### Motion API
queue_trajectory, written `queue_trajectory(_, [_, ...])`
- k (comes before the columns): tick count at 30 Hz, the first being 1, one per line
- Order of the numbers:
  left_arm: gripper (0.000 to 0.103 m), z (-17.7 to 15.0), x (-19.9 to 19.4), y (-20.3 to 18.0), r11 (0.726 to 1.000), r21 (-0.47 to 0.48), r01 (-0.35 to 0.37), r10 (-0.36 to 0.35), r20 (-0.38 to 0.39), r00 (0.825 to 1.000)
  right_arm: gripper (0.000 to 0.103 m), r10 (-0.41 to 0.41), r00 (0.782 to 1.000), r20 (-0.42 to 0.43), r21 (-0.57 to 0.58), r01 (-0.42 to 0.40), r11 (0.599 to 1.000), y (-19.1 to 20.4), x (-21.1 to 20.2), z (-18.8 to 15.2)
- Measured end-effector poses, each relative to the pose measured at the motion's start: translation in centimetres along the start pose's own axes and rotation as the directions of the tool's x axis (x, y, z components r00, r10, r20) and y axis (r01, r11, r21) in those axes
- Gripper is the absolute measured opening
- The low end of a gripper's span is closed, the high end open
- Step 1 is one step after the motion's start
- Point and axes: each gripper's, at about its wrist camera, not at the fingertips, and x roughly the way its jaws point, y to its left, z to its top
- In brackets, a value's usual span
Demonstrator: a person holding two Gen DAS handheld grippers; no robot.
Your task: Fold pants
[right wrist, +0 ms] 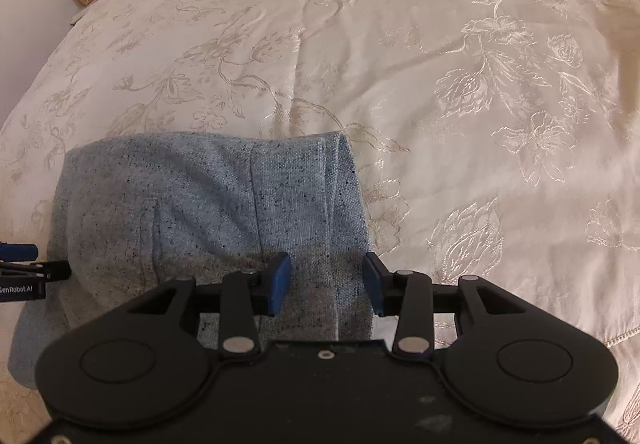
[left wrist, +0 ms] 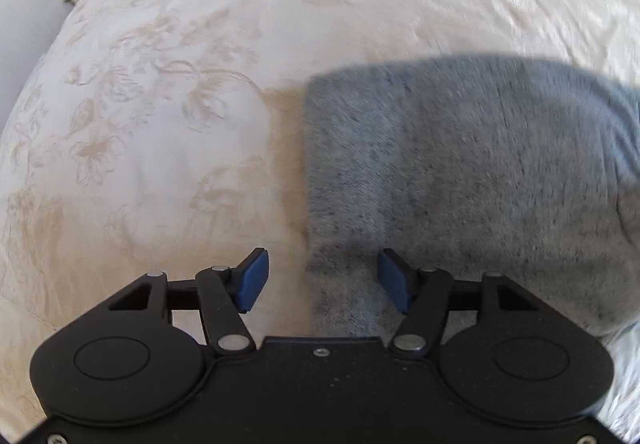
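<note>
Your left gripper (left wrist: pixel 323 280) is spread wide, holding nothing; pants (left wrist: pixel 460 180) edge sits between its pads, bulk filling centre-right of frame. Your right gripper (right wrist: pixel 326 282) is likewise released over the pants' (right wrist: pixel 208 212) lower-centre hem. One pair: grey-blue, speckled, folded on the cream floral bedspread (right wrist: pixel 440 64).
</note>
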Motion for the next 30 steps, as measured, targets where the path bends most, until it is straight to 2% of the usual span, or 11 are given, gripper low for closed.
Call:
queue_trajectory(3, [0.065, -0.2, -0.8, 1.8, 0.999, -0.049, 0.019, -0.017, 0.051, 0.999, 0.043, 0.024, 1.0, 0.011, 0.077, -0.025, 0.997, -1.7, -0.8, -0.2])
queue_trajectory(6, [0.065, -0.3, 0.9, 2.8, 0.989, -0.082, 0.122, -0.125, -0.03, 0.992, 0.043, 0.055, 0.998, -0.034, 0.168, -0.049, 0.985, -3.6, 0.2, -0.6])
queue_trajectory(9, [0.065, -0.5, 1.8, 2.4, 0.973, -0.092, 0.212, -0.217, -0.058, 0.974, 0.046, 0.159, 0.987, -0.034, 0.288, -0.143, 0.947, -5.4, 1.4, -1.0])
queue_trajectory(12, [0.065, -0.1, 2.0, 2.1, 0.965, -0.11, 0.239, -0.245, -0.045, 0.968, 0.047, 0.287, 0.956, -0.067, 0.372, -0.243, 0.896, -6.1, 3.0, -0.8])
queue_trajectory(16, [0.066, 0.2, 2.6, 1.8, 0.956, -0.136, 0.259, -0.266, -0.035, 0.963, 0.054, 0.317, 0.945, -0.074, 0.344, -0.274, 0.898, -5.1, 3.7, -0.3])
queue_trajectory(21, [0.07, 0.2, 3.1, 1.8, 0.959, -0.112, 0.261, -0.265, -0.018, 0.964, 0.062, 0.321, 0.942, -0.097, 0.31, -0.278, 0.909, -3.8, 4.6, -0.1])
queue_trajectory(24, [0.072, 0.3, 3.5, 1.9, 0.955, -0.132, 0.264, -0.268, -0.017, 0.963, 0.063, 0.325, 0.939, -0.112, 0.334, -0.273, 0.902, -3.6, 5.5, 0.3])
queue_trajectory(26, [0.07, 0.5, 3.5, 2.0, 0.953, -0.156, 0.261, -0.269, -0.033, 0.962, 0.058, 0.317, 0.941, -0.116, 0.305, -0.27, 0.913, -3.1, 5.4, 0.8])
queue_trajectory(28, [0.045, 0.5, 3.0, 2.3, 0.936, -0.184, 0.301, -0.312, -0.036, 0.949, 0.045, 0.308, 0.946, -0.103, 0.256, -0.274, 0.927, -2.2, 4.7, 0.9])
queue_trajectory(29, [0.025, 0.4, 2.5, 2.2, 0.934, -0.189, 0.302, -0.312, -0.028, 0.95, 0.035, 0.304, 0.948, -0.091, 0.237, -0.276, 0.931, -1.7, 4.1, 0.9])
queue_trajectory(30, [0.02, 0.4, 1.9, 1.8, 0.942, -0.177, 0.284, -0.291, -0.013, 0.957, 0.033, 0.291, 0.954, -0.075, 0.214, -0.27, 0.939, -1.4, 3.2, 0.7])
